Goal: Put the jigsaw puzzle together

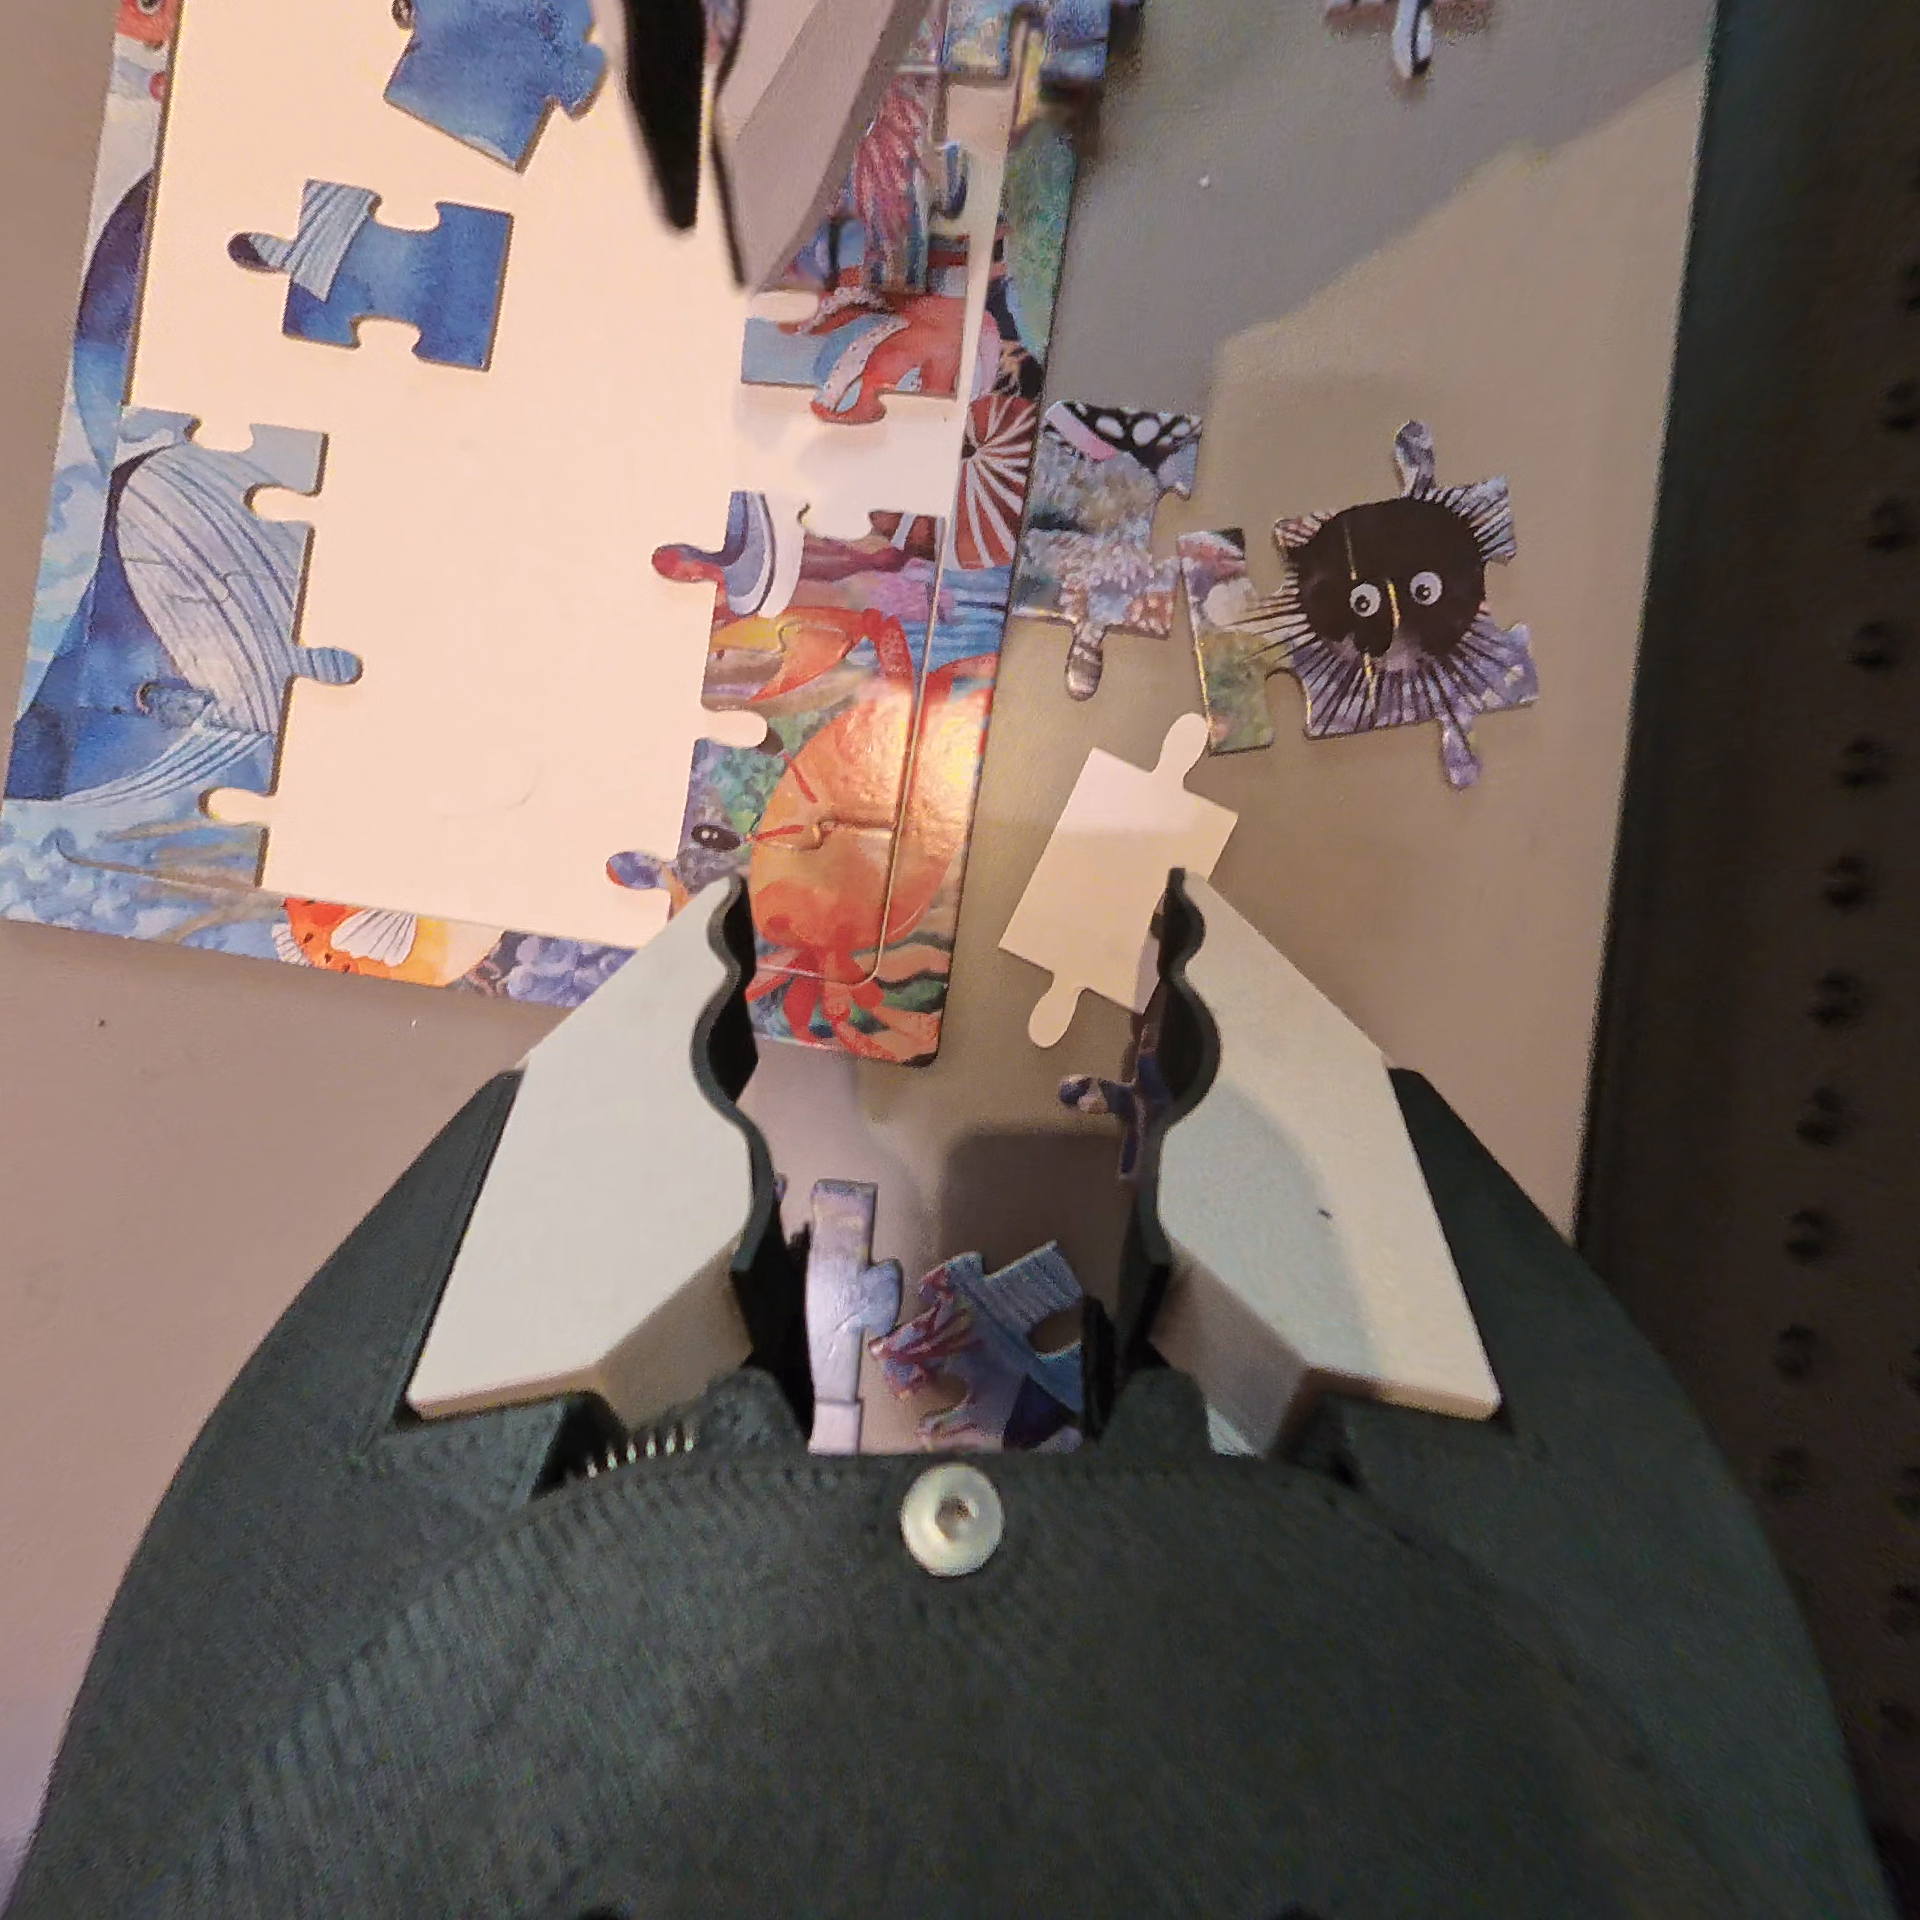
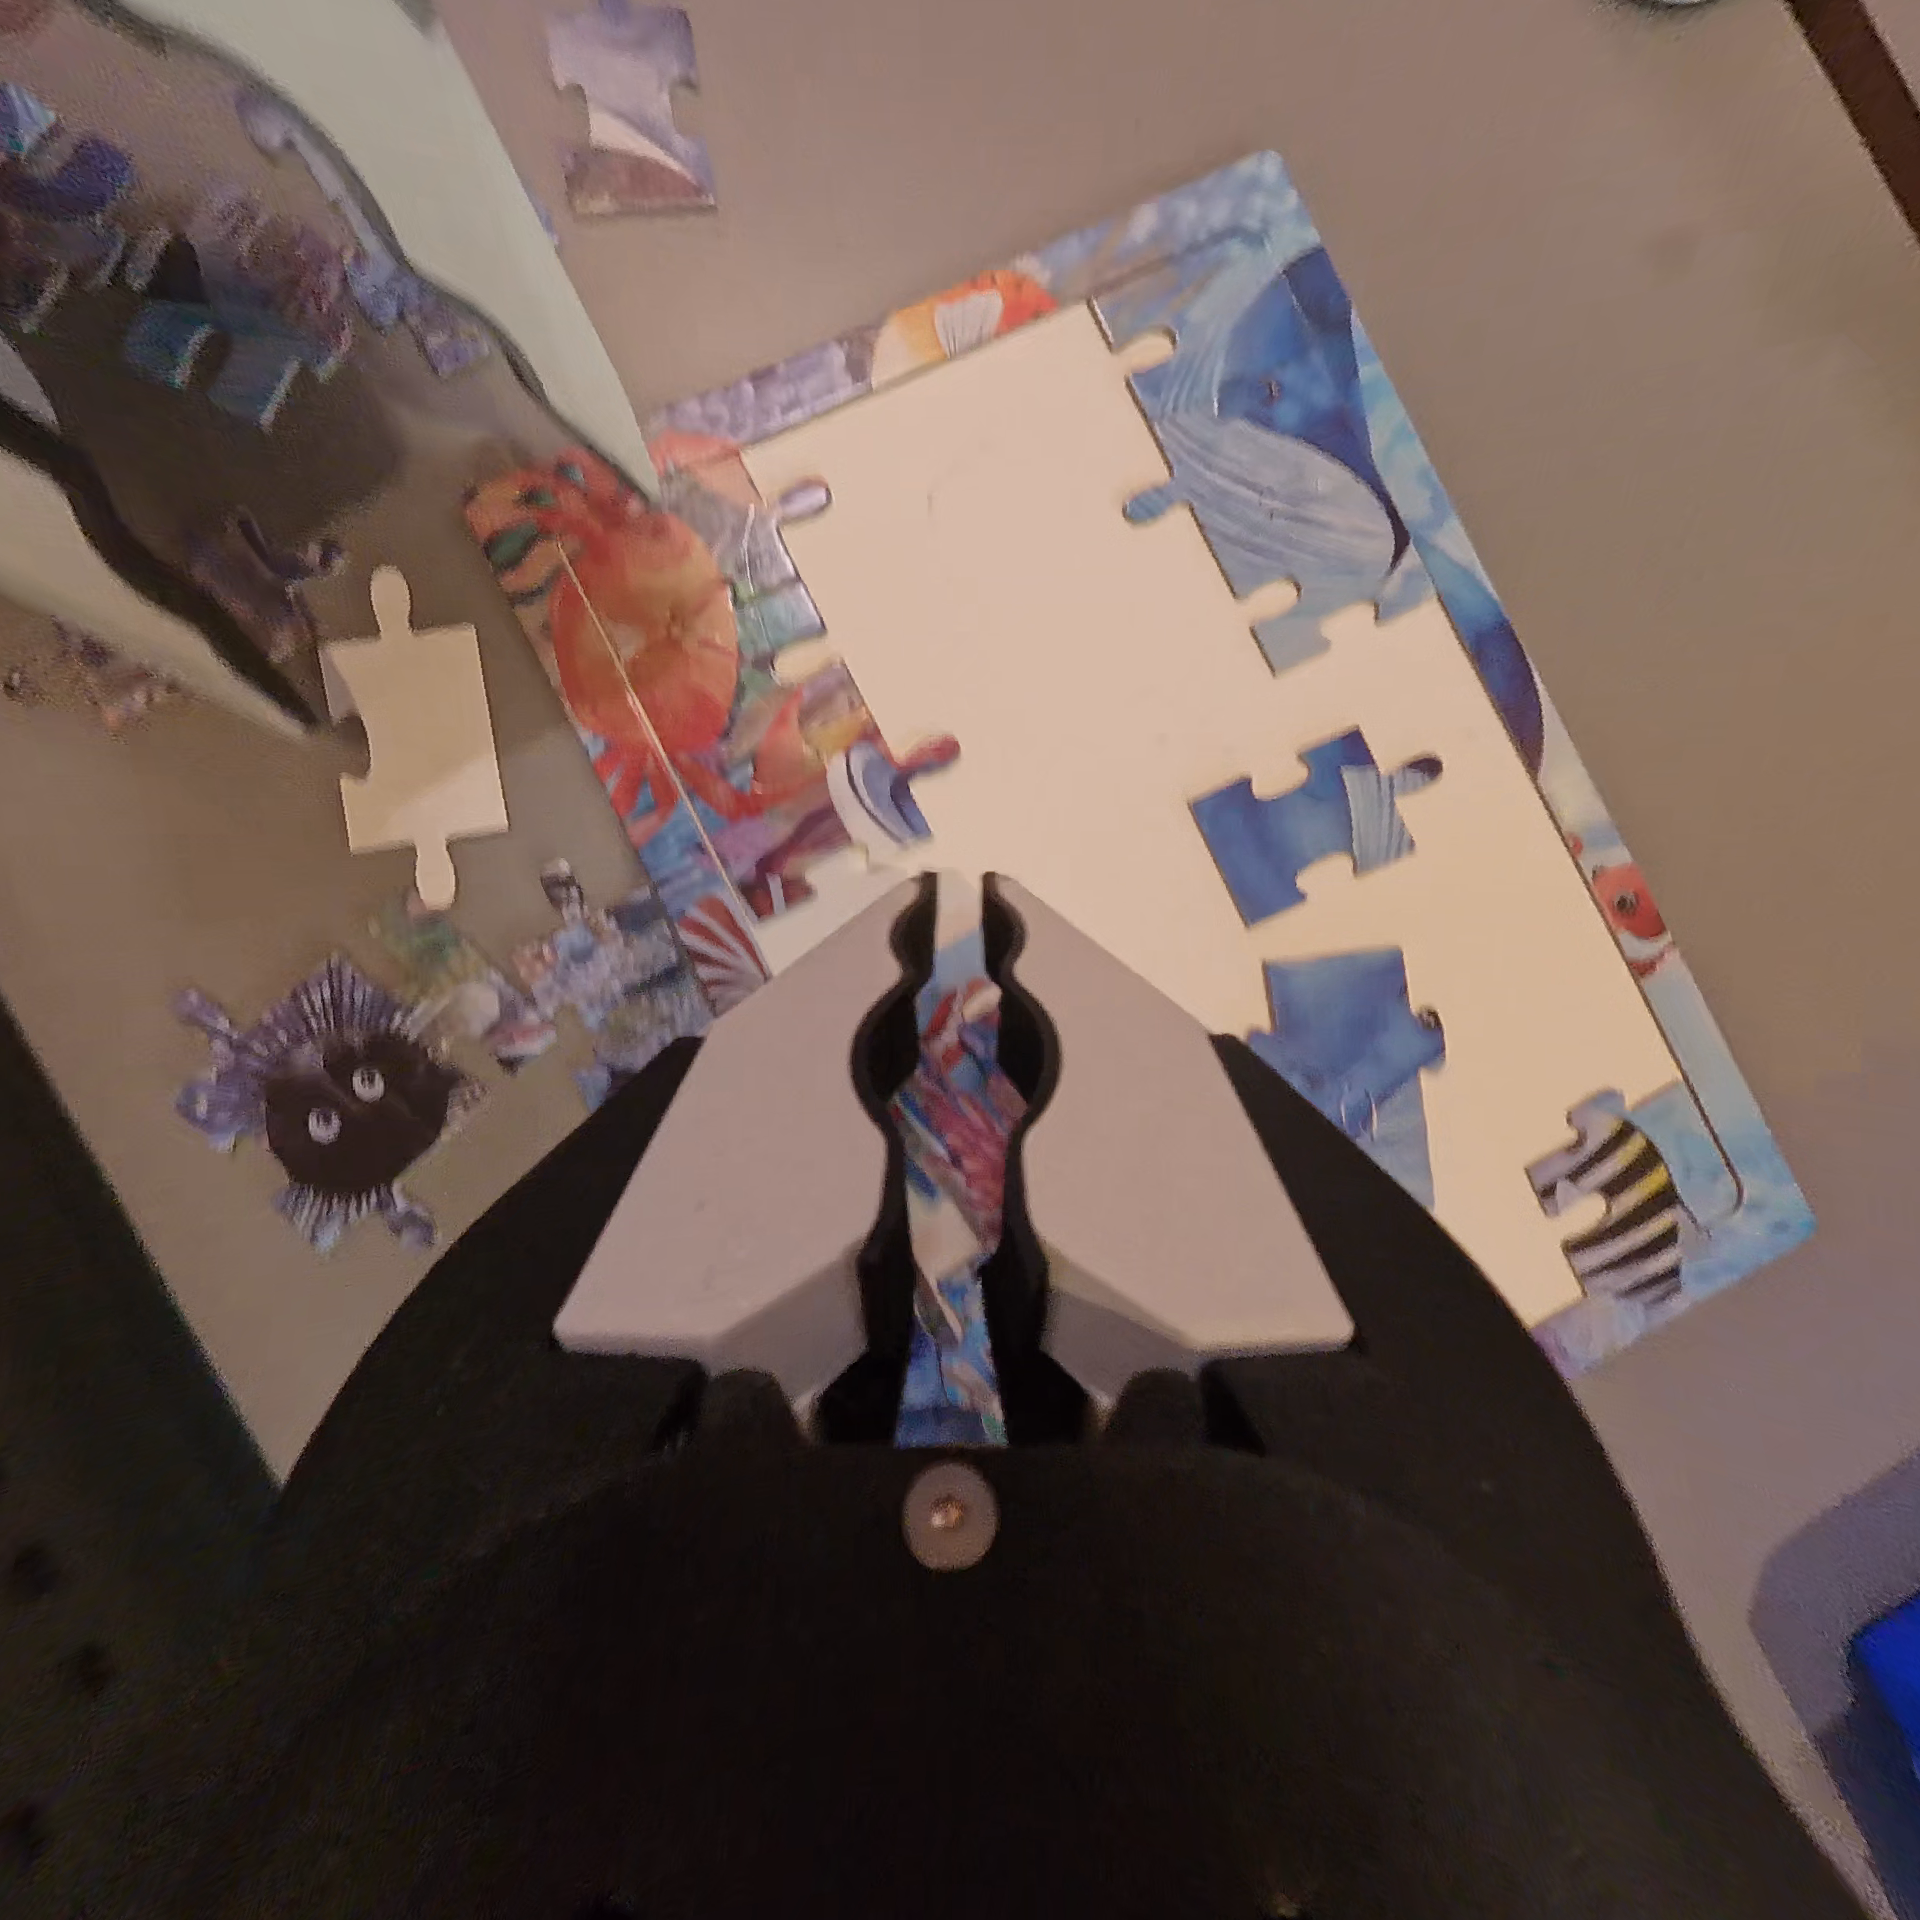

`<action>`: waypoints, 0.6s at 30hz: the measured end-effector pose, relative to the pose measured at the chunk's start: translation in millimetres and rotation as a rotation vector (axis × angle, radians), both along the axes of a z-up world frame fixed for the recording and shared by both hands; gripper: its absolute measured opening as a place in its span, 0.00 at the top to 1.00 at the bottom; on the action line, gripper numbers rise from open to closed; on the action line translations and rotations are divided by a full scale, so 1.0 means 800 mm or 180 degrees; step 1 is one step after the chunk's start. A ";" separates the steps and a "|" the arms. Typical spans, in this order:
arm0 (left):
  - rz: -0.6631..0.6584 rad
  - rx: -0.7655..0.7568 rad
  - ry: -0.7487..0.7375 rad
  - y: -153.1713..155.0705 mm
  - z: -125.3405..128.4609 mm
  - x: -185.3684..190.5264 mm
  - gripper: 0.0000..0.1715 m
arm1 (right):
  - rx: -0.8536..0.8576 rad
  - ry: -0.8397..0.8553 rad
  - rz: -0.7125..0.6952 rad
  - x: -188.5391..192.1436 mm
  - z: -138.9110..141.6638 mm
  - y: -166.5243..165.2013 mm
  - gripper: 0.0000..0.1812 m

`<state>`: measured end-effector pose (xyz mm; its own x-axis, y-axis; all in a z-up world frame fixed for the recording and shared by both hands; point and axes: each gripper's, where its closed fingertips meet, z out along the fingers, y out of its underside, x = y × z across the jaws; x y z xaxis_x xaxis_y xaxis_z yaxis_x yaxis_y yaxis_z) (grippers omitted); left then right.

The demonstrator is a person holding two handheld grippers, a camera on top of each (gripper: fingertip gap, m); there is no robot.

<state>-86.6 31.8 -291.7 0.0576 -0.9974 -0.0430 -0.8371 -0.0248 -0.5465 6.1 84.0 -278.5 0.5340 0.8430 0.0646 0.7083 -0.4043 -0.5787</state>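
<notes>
Over the counter point(image 1: 312, 1143): left gripper point(image 1: 956, 904), fingers spread wide, empty, above loose pieces beside the puzzle tray point(image 1: 468, 623). Right gripper point(image 2: 961, 883), fingers nearly closed, pinching a colourful puzzle piece point(image 2: 961, 1122) at the tray's edge.

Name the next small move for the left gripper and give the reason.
Probably close the left gripper on the face-down piece: its fingers stand open with one tip at that piece's edge, and the blank back faces up, so it likely needs flipping before it can fit the tray.
</notes>
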 end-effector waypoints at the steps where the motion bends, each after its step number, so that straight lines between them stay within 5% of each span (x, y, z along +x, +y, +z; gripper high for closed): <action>1: 0.0010 0.0016 0.0022 0.002 0.000 -0.003 0.55 | -0.0031 -0.0030 0.0013 0.011 -0.001 -0.003 0.94; 10: 0.0077 -0.0014 0.0197 0.007 -0.007 -0.021 0.55 | -0.0213 -0.0200 0.0421 0.049 -0.020 -0.029 0.69; 18: 0.0042 -0.0059 0.0245 0.006 -0.016 -0.020 0.55 | -0.0244 -0.0432 0.0448 0.064 -0.040 -0.025 0.77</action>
<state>-102.7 36.9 -304.4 0.0681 -0.9972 -0.0295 -0.8762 -0.0456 -0.4799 57.4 64.2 -310.3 0.4014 0.9139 0.0607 0.8303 -0.3350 -0.4455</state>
